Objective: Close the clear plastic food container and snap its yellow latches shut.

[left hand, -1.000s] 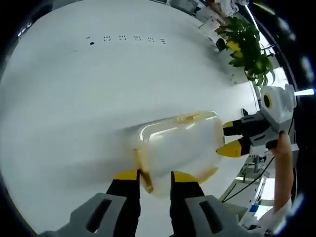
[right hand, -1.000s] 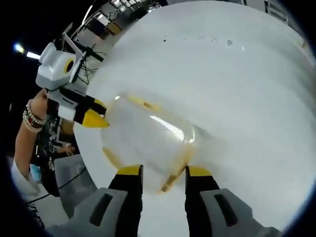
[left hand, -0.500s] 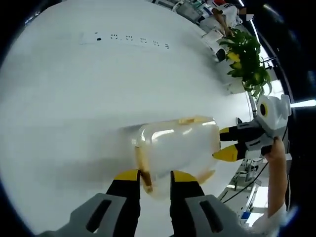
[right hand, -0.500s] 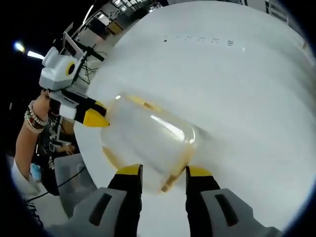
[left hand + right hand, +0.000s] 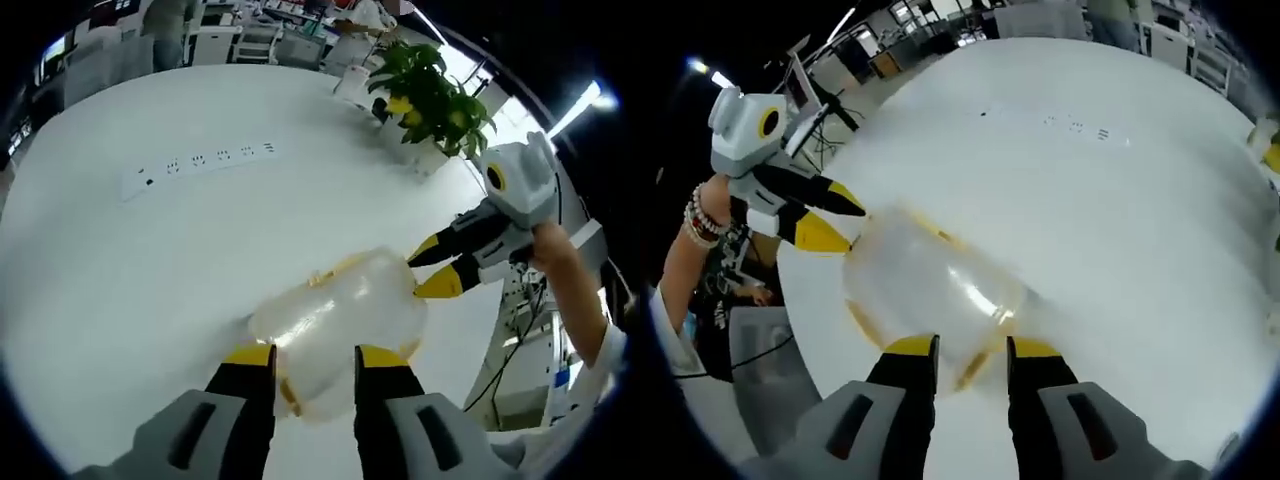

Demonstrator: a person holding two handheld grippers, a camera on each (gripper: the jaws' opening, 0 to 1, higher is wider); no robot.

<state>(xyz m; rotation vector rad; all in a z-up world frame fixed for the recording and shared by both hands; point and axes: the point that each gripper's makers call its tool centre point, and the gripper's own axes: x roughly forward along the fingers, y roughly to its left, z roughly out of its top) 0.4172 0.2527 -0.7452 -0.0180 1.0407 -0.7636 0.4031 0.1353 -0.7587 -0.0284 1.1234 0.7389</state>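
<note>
The clear plastic container (image 5: 335,312) with its lid on hangs between both grippers over the white table (image 5: 120,270). My left gripper (image 5: 315,358) is shut on the container's near end, with a yellow latch (image 5: 289,388) between its jaws. The right gripper (image 5: 433,268) comes in from the right and clasps the opposite end. In the right gripper view the container (image 5: 930,285) has my right gripper (image 5: 970,349) shut on its near end, over a yellow latch (image 5: 969,369). The left gripper (image 5: 835,220) holds the far end there. Whether the container touches the table I cannot tell.
A white power strip (image 5: 195,160) lies further back on the table, also seen as the power strip (image 5: 1075,125). A potted plant (image 5: 430,100) stands at the table's far edge. A hand (image 5: 560,260) holds the right gripper. A braceleted wrist (image 5: 702,228) holds the left gripper.
Both views have swung and tilted, showing more of the room behind the table. The container has kept its place between both pairs of jaws. The right jaws stand slightly closer together.
</note>
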